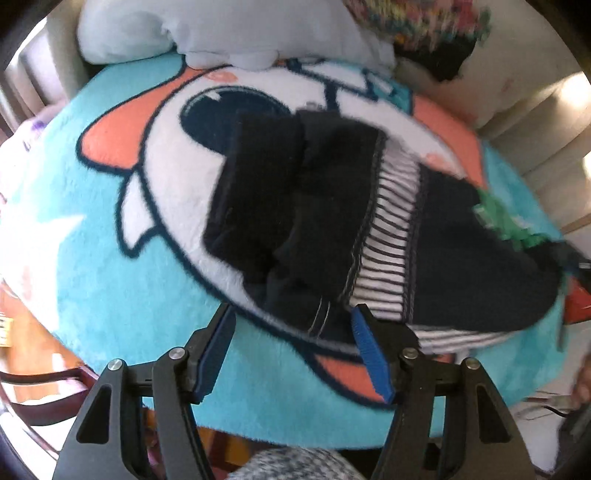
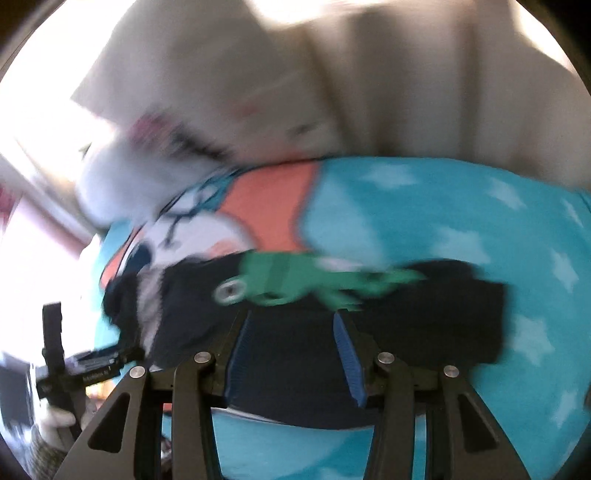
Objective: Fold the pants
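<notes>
Dark navy pants (image 1: 306,221) with a black-and-white striped side band and a green print lie bunched and partly folded on a teal cartoon blanket (image 1: 110,258). My left gripper (image 1: 291,325) is open, its blue pads just short of the pants' near edge, holding nothing. In the blurred right wrist view the pants (image 2: 295,354) with the green print (image 2: 295,280) lie under my right gripper (image 2: 291,325), which is open with the cloth between and below its fingers. The left gripper (image 2: 85,369) shows at that view's left edge.
A pale grey pillow (image 1: 207,33) and a multicoloured knitted item (image 1: 417,26) lie at the blanket's far edge. A beige upholstered wall (image 2: 332,92) rises behind. A wooden frame and strap (image 1: 44,387) show at the near left.
</notes>
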